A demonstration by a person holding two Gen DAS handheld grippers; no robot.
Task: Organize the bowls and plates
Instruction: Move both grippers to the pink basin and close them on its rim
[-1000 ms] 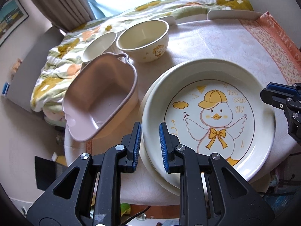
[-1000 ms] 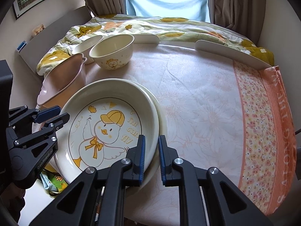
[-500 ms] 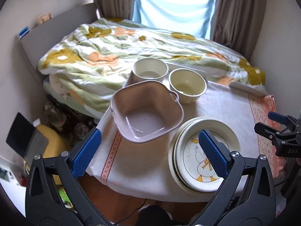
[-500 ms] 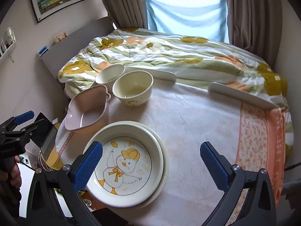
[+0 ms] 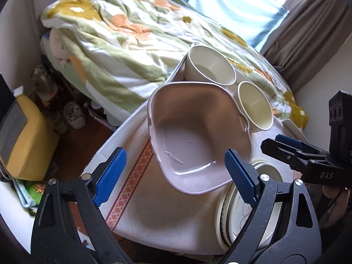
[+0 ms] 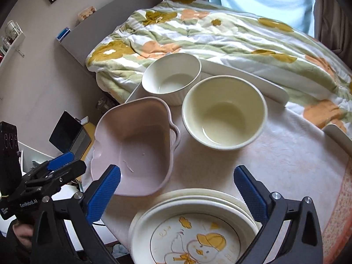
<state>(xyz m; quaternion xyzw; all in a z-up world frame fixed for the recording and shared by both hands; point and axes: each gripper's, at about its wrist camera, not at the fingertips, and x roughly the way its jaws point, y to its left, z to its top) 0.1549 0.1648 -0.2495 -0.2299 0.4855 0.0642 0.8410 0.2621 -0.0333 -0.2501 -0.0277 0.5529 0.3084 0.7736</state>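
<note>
Left gripper point(image 5: 176, 173): fingers released and closing a little, nothing pressed; a second ago they were clenched at the plate rim, now they stand wide apart above the pink dish.
Right gripper point(image 6: 176, 195): fingers released and narrowing slightly, empty; a second ago they were clenched over the plate's edge, now they are spread and pulled back.
Plates point(image 6: 193, 226): a stack with the duck plate on top, lying below and between the right fingers; in the left view it sits under the left gripper's right finger, partly hidden.
Pink dish point(image 5: 198, 136): between and beyond the left fingers, just past the right gripper's left finger; it overlaps the plates' rim in the left view.
Cream bowl point(image 6: 224, 112): ahead of the right fingers, beside the pink dish; unmoved.
White bowl point(image 6: 171, 77): furthest from the fingers, near the worktop's point(image 6: 286, 154) far edge; unmoved.
Bed point(image 6: 220, 33): beyond the worktop.
</note>
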